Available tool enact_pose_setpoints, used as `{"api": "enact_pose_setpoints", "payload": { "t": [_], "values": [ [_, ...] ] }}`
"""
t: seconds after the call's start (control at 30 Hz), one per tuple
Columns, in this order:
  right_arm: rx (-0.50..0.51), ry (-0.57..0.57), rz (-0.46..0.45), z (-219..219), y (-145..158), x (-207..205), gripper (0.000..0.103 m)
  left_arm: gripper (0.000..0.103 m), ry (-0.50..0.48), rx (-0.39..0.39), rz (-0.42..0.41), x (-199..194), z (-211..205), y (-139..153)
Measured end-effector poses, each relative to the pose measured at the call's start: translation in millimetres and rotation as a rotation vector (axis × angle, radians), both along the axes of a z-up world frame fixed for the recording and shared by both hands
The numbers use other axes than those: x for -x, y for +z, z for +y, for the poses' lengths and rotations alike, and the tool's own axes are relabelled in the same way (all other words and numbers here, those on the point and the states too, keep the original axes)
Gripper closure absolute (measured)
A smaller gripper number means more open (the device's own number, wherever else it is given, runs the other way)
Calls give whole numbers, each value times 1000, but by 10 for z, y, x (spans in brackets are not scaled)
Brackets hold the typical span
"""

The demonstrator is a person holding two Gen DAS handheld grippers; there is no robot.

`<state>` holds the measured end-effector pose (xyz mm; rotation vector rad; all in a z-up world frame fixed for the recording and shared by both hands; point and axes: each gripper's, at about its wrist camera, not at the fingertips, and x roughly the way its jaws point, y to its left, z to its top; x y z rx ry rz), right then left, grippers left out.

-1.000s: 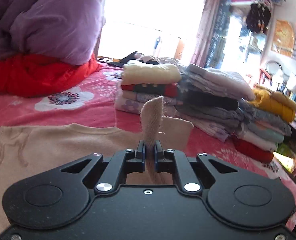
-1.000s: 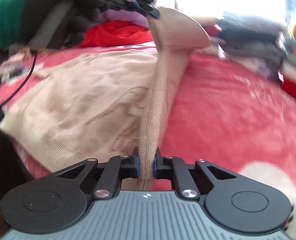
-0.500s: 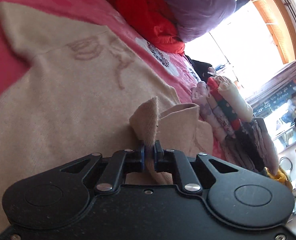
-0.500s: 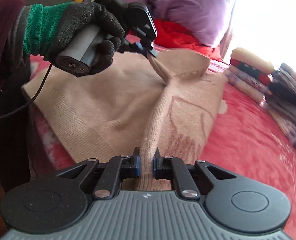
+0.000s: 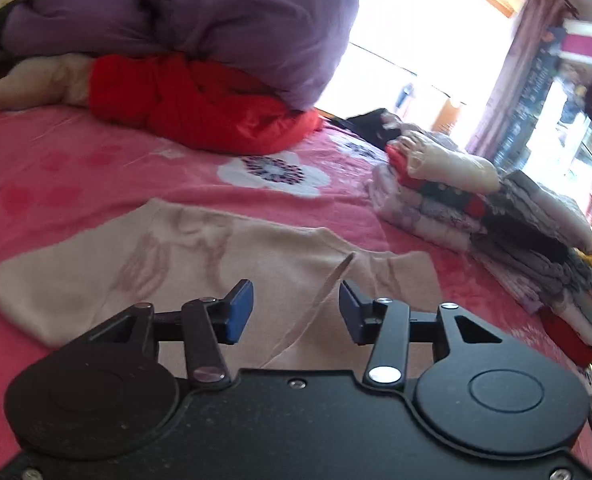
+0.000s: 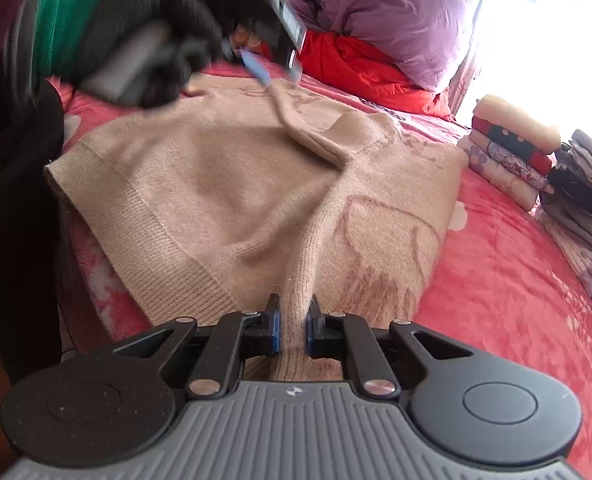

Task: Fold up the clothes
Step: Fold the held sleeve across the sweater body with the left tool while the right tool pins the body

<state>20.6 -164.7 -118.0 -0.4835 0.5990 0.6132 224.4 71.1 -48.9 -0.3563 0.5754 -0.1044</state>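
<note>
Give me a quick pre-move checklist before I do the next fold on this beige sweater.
1. Left gripper released: ok, jaws wide open, a fold ridge of the beige sweater standing loose between them.
2. Right gripper holding: ok, shut on the sweater's edge.
3. Sweater flat: not ok, a raised ridge runs up its middle.
4. Folded stacks apart from the sweater: ok.
5. Sweater fully on the pink bedspread: cannot tell, near hem hidden by the gripper.
</note>
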Motion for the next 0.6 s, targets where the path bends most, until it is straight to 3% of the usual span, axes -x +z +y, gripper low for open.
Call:
{"api": "enact_pose_setpoints", "payload": {
  "t": [0.1, 0.23, 0.33, 0.37, 0.4, 0.43, 0.53, 0.6],
  "values": [
    [-17, 0, 10, -20, 7, -11, 90, 54, -123, -4, 54, -577, -112, -62],
    [-49, -2, 33, -66, 16, -46, 89, 54, -208, 35, 177, -1273, -197, -360],
    [-79, -5, 56, -115, 21, -76, 89, 55, -261, 71, 239, -1576, -255, -559],
    [-85, -4, 62, -129, 20, -83, 89, 56, -277, 76, 241, -1628, -276, -607],
    [-92, -4, 68, -141, 18, -91, 89, 69, -305, 83, 237, -1662, -304, -641],
    [-95, -2, 72, -152, 15, -98, 89, 94, -336, 74, 223, -1671, -344, -643],
    [-102, 6, 77, -179, 11, -109, 89, 97, -397, 0, 127, -1593, -450, -452],
    [-98, 6, 55, -171, 42, -85, 90, 97, -386, 18, 34, -1567, -397, -229]
  ]
}}
